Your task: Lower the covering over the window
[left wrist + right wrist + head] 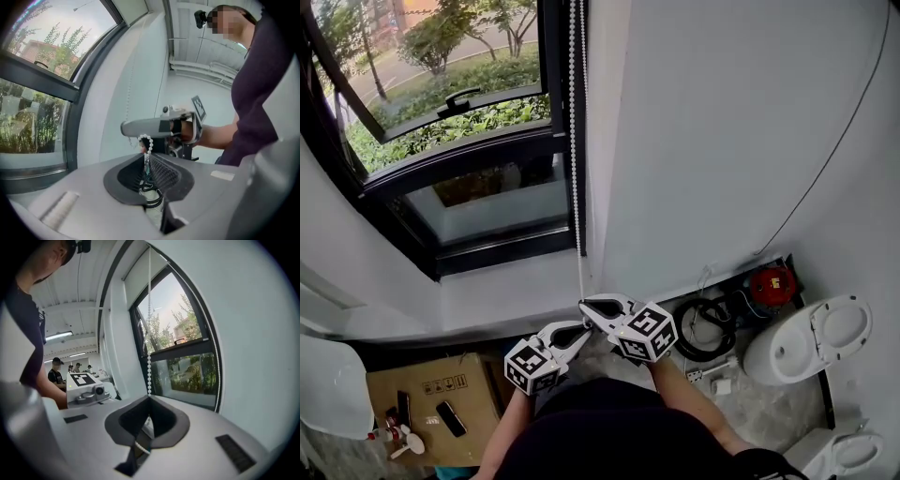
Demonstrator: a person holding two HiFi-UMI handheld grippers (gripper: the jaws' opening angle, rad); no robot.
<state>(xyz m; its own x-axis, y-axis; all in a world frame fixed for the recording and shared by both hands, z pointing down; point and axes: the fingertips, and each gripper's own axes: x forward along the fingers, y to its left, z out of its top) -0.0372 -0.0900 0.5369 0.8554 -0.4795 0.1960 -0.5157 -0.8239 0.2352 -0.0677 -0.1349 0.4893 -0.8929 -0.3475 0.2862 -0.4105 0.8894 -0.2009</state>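
A white bead chain (575, 141) hangs down the right side of the window frame (546, 56); the glass stands uncovered in the head view. My right gripper (584, 303) is shut on the chain's lower part, just above the sill. In the right gripper view the chain (149, 333) runs straight up from the closed right gripper (149, 399). My left gripper (584, 328) sits right below it. In the left gripper view the left gripper (147, 157) pinches the chain's bottom loop (146, 139), which curls out just above its pads.
The white sill (506, 281) lies under the window. On the floor stand a cardboard box (431, 403) with small items, a black cable coil (705, 328), a red device (772, 284) and white fixtures (811, 342). People sit far back (56, 371).
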